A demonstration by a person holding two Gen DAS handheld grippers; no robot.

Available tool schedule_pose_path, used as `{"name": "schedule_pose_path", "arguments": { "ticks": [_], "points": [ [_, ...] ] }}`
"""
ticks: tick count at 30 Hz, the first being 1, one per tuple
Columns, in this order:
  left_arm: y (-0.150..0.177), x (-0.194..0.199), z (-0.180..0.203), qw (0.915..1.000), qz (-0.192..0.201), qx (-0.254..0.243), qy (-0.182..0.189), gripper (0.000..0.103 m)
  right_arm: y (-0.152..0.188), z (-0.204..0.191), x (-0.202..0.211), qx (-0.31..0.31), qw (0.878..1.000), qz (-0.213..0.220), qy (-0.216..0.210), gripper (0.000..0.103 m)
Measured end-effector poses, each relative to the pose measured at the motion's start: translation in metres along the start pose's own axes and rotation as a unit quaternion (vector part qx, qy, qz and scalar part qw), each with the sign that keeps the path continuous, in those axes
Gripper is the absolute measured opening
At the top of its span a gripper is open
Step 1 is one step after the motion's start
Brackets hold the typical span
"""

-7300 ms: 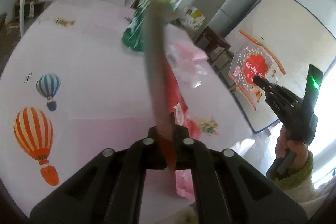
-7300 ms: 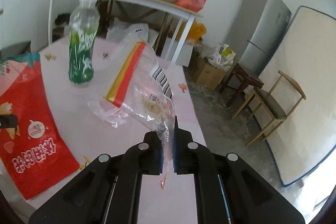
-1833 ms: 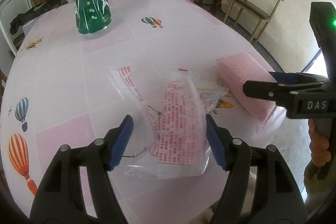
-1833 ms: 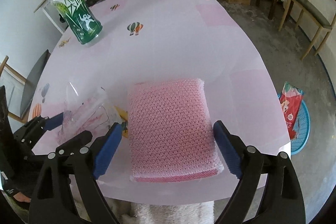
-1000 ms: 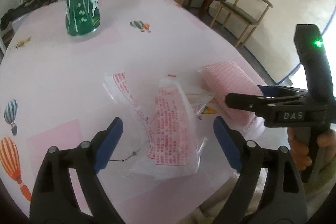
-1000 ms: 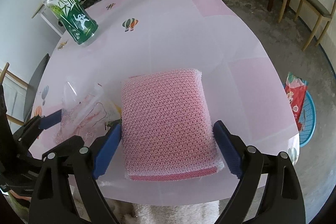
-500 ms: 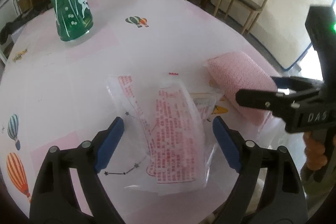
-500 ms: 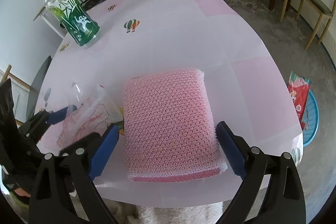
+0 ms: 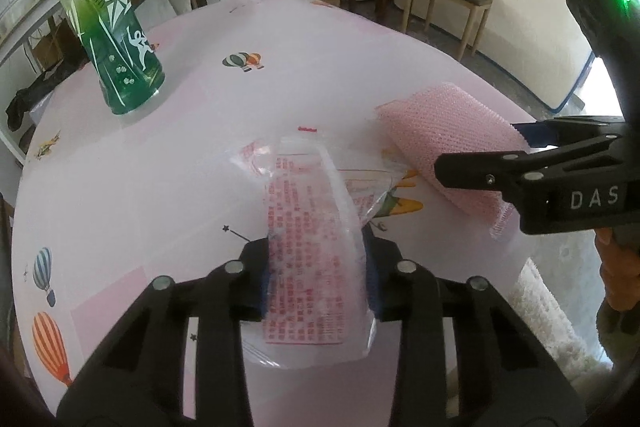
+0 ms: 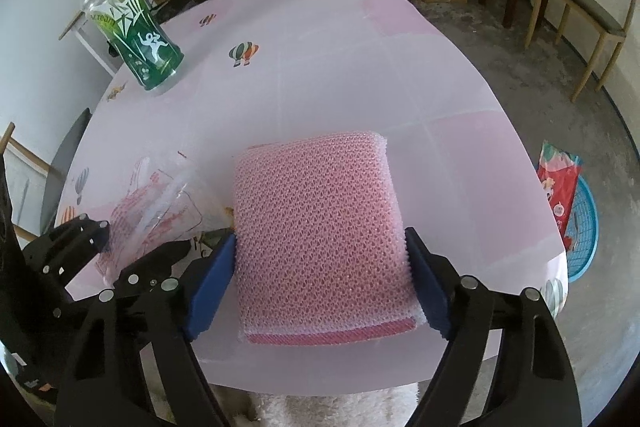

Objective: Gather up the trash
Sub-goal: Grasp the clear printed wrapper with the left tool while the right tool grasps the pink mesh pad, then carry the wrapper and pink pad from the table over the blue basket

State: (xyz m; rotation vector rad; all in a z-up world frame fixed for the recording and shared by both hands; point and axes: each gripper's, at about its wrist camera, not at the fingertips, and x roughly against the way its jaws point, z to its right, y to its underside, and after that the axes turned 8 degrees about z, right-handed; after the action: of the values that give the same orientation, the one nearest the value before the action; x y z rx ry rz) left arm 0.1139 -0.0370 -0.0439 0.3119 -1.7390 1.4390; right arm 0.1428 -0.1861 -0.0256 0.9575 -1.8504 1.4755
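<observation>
The left gripper [image 9: 316,267] is pinching a crinkled clear plastic bag [image 9: 314,223] printed with red text, its blue-padded fingers closed in against the bag's sides; the film is bunching and arching upward between them. The bag is sitting near the front edge of a round table [image 9: 200,155] covered in a smooth pale-pink cloth with hot-air-balloon prints.

The right gripper [image 10: 320,279] is standing wide, its blue pads [image 10: 210,277] touching both sides of a pink foam mesh sleeve [image 10: 316,223], a soft, squarish, honeycomb-textured pad lying flat just right of the bag. Whether it is actually squeezing the foam, I cannot tell.

Well back on the table a green plastic drink bottle [image 9: 114,39] with white figures is standing upright. On the concrete floor, a red snack wrapper [image 10: 560,187] is lying in a blue lattice basket [image 10: 584,227].
</observation>
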Motion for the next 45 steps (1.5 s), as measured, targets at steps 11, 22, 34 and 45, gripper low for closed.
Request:
{"name": "schedule_pose_path", "arguments": {
  "ticks": [11,22,34,45],
  "points": [
    [-0.002,0.01,-0.003,0.9997,0.021,0.011,0.001,0.023,0.0,0.017,0.01,-0.047,0.999,0.013,-0.022,0.077],
    [-0.003,0.022,-0.015,0.9984,0.036,0.043,-0.008,0.022,0.002,0.044,0.031,-0.11,0.992,0.044,-0.047,0.077],
    [-0.016,0.036,-0.01,0.997,0.061,0.049,0.001,0.022,0.003,0.045,0.047,-0.125,0.987,0.07,-0.068,0.077],
    [-0.032,0.036,0.005,0.9962,0.076,0.04,0.014,0.021,0.003,0.05,0.054,-0.137,0.984,0.08,-0.082,0.077]
  ]
}}
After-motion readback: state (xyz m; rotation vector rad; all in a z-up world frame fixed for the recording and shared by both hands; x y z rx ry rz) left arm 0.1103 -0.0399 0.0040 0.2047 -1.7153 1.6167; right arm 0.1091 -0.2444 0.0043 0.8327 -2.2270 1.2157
